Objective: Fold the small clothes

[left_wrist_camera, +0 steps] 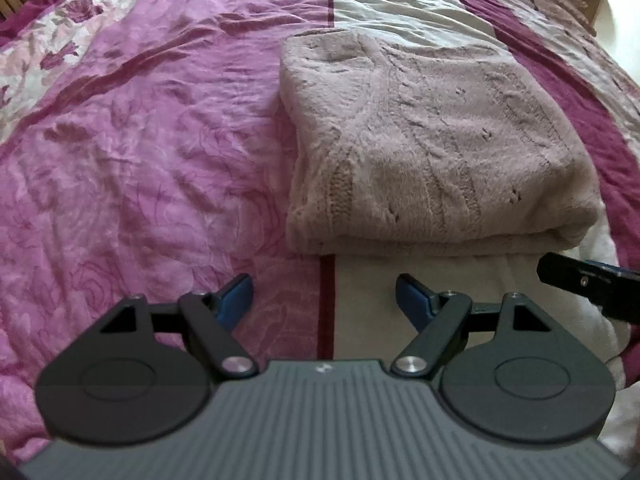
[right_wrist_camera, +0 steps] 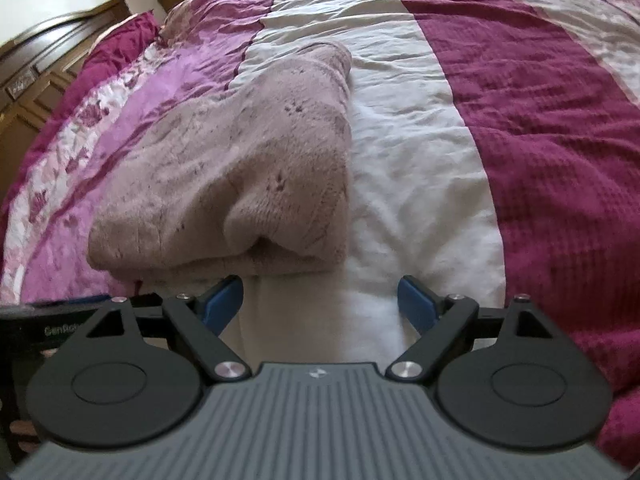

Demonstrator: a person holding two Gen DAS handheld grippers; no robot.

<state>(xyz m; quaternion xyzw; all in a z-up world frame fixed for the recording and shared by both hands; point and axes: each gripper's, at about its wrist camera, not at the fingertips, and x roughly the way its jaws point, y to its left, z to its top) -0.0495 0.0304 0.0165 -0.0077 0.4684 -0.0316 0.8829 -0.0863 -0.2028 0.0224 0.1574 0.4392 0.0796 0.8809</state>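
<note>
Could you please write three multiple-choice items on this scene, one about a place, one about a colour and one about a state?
1. Where does the sweater lie?
A. On the bedspread
B. On a chair
C. In a drawer

2. What colour are the pads of the right gripper?
A. Red
B. Blue
C. Yellow

3. In what state is the left gripper?
A. Shut on the sweater
B. Shut on nothing
C. Open and empty

Answers: 1 A, since the folded sweater rests flat on the striped bedspread; 2 B, since both pads show blue in the right wrist view; 3 C, since its fingers stand wide apart over bare bedspread, short of the sweater.
</note>
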